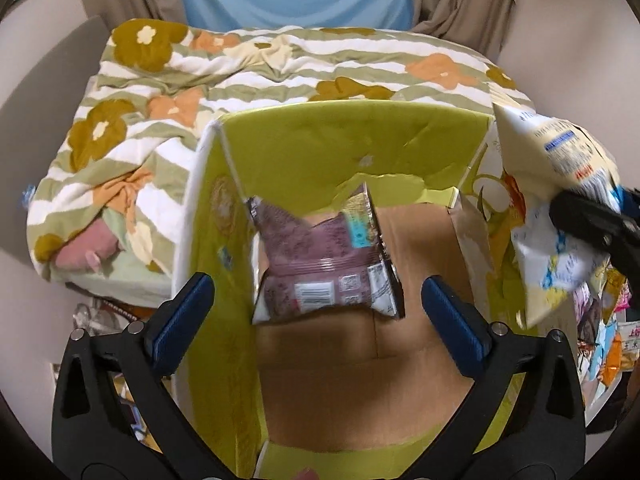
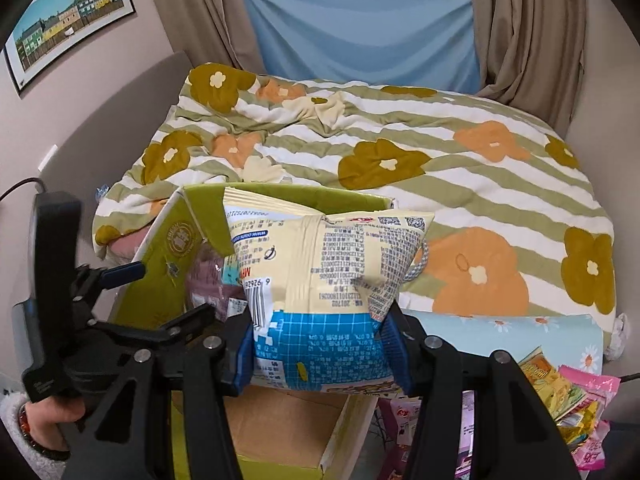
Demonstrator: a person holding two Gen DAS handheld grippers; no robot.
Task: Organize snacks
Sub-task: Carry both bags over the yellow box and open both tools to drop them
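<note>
**Right tongs carry cream packet at box rim; left tongs empty over box**

Left side. The left tongs [image 1: 318,308] stand apart and hold nothing, poised above the open mouth of the cardboard box [image 1: 360,132]. Directly ahead of them, inside the box, the mauve snack packet [image 1: 320,264] stands tilted against the box's left wall. It is a crinkled foil pouch with a barcode panel facing up. The box has glossy lime-green flaps and a plain brown corrugated floor, mostly bare.

Centre. Behind the box lies the bed's quilt [image 2: 460,152], soft, rumpled, striped green and white with orange and ochre flowers.

Right side. The right tongs [image 2: 320,350] are clamped on the cream-and-blue snack bag [image 2: 320,264], gripping its lower blue portion across the width. The bag's long axis runs upward, away from the tongs. It is a puffy printed film bag with a centre back seam. It hangs at the box's right edge, its top overlapping the far flap in this view. Judgement: the right hand is the nearer to a deposit; the bag needs to travel left and down to clear the rim.

Far right, loose snack packets [image 2: 568,396] lie heaped outside the box, apparently awaiting sorting.
</note>
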